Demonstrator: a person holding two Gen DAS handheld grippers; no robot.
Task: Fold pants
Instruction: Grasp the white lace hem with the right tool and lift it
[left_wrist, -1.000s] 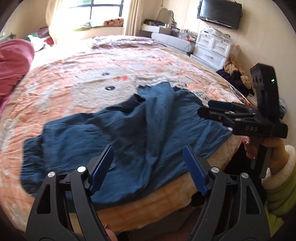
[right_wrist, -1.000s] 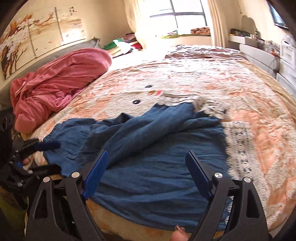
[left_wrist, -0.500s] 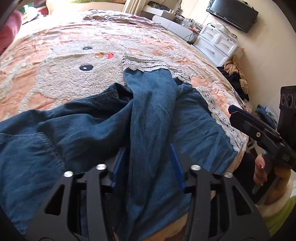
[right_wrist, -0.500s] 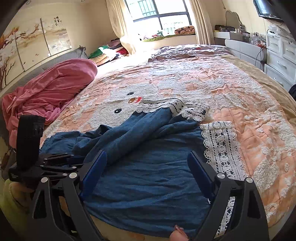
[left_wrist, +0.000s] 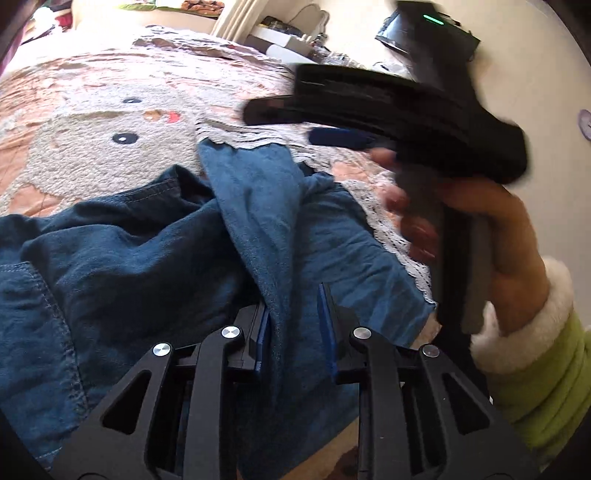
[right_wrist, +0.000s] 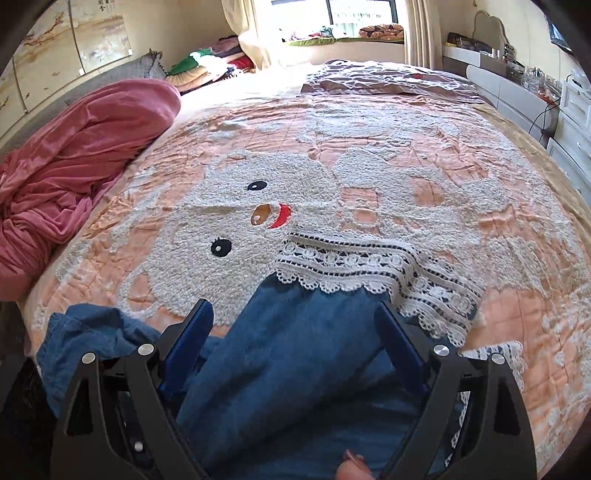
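Observation:
Crumpled blue denim pants (left_wrist: 147, 266) lie on the near part of the bed, one leg (right_wrist: 295, 350) running up to a white lace hem (right_wrist: 369, 266). My left gripper (left_wrist: 293, 306) sits low on the pants. Its jaws are closing, and the blue pads pinch a raised ridge of that leg. My right gripper (right_wrist: 291, 308) stands wide open just above the same leg, short of the lace, with cloth below its fingers but not gripped. In the left wrist view the right gripper (left_wrist: 284, 123) appears blurred over the lace, held by a hand (left_wrist: 498, 240) in a green sleeve.
The bed carries a peach quilt (right_wrist: 369, 166) with a white snowman face. A pink blanket (right_wrist: 74, 147) is heaped on its left side. White drawers and a shelf (right_wrist: 569, 110) line the right wall. The bed's near edge lies just under the grippers.
My left gripper has dropped onto the pants and its jaws have narrowed from wide apart onto a ridge of the leg. My right gripper has swung forward along the leg toward the lace hem.

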